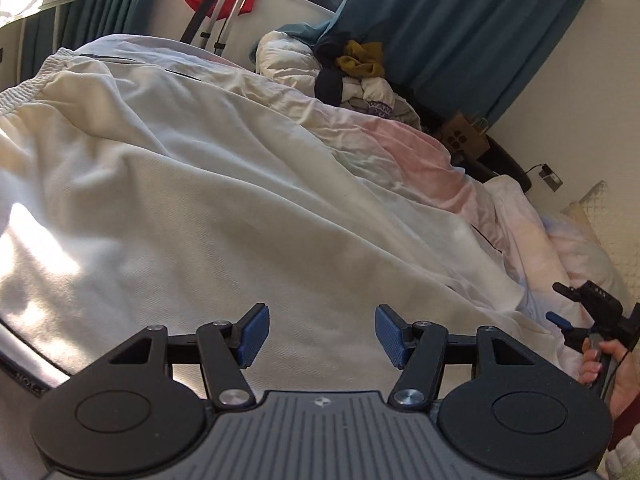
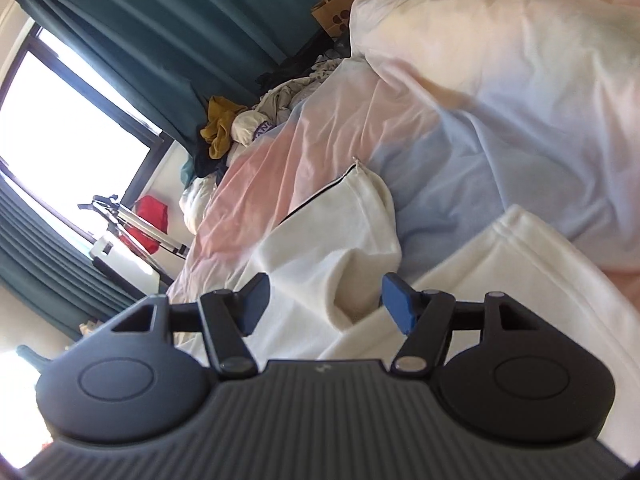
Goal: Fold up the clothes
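The left gripper (image 1: 319,334) hangs with jaws spread wide, empty, over the white trousers (image 1: 200,200) spread on the bed (image 1: 420,148). The right gripper (image 2: 325,303), equally wide and empty, faces a trouser leg (image 2: 340,240) at twelve o'clock.

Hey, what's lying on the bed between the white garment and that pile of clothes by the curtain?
Only wrinkled pastel bed sheet. In the right wrist view it stretches from the white garment to the clothes pile, with nothing else on it.
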Tool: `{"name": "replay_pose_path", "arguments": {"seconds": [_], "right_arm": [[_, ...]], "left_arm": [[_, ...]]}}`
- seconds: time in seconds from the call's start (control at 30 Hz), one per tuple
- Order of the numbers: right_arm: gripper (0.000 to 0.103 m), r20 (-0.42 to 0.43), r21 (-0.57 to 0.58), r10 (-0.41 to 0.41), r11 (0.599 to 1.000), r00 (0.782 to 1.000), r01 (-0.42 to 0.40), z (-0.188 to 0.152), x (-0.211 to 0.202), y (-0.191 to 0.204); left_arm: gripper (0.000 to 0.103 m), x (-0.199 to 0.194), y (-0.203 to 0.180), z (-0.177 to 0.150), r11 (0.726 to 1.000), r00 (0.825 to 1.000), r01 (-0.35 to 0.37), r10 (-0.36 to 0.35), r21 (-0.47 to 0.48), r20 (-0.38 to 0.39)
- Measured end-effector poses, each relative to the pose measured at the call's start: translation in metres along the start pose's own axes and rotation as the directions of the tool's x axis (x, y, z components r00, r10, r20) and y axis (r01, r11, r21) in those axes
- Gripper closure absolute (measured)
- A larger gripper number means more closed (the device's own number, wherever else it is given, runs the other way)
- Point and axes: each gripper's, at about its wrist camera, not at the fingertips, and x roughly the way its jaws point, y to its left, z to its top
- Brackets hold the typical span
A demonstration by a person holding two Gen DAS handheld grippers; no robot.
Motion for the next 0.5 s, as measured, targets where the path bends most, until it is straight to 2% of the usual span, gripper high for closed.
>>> {"name": "replay_pose_path", "arguments": {"seconds": [0.07, 0.13, 0.17, 0.23, 0.37, 0.47, 0.5], "right_arm": [[0.045, -0.007, -0.018, -0.087, 0.996, 0.996, 0.087, 0.007, 0.026, -0.001], [0.059, -0.056, 0.021, -0.143, 0.989, 0.988, 0.145, 0.010, 0.044, -0.012], [0.061, -0.078, 0.030, -0.150, 0.988, 0.986, 0.153, 0.009, 0.049, -0.017], [0.062, -0.104, 0.002, -0.153, 0.988, 0.983, 0.154, 0.006, 0.054, -0.019], [0.061, -0.180, 0.004, -0.041, 0.999, 0.983, 0.043, -0.002, 0.066, -0.015], [0.060, -0.203, -0.050, -0.095, 0.995, 0.975, 0.087, -0.006, 0.085, -0.004], [0.060, -0.206, -0.046, -0.085, 0.996, 0.975, 0.077, -0.007, 0.092, -0.002]], "left_arm": [[0.042, 0.020, 0.003, -0.005, 1.000, 1.000, 0.006, -0.006, 0.007, -0.028], [0.042, 0.031, 0.011, -0.010, 1.000, 0.999, 0.016, -0.016, -0.007, -0.049], [0.042, 0.036, 0.015, -0.012, 1.000, 0.998, 0.020, -0.021, -0.015, -0.060], [0.042, 0.042, 0.023, -0.015, 0.999, 0.997, 0.028, -0.030, -0.034, -0.073], [0.042, 0.050, 0.035, -0.017, 0.996, 0.996, 0.047, -0.052, -0.070, -0.075], [0.042, 0.051, 0.037, -0.016, 0.995, 0.996, 0.061, -0.067, -0.080, -0.065], [0.042, 0.051, 0.038, -0.016, 0.995, 0.996, 0.063, -0.068, -0.082, -0.062]]}}
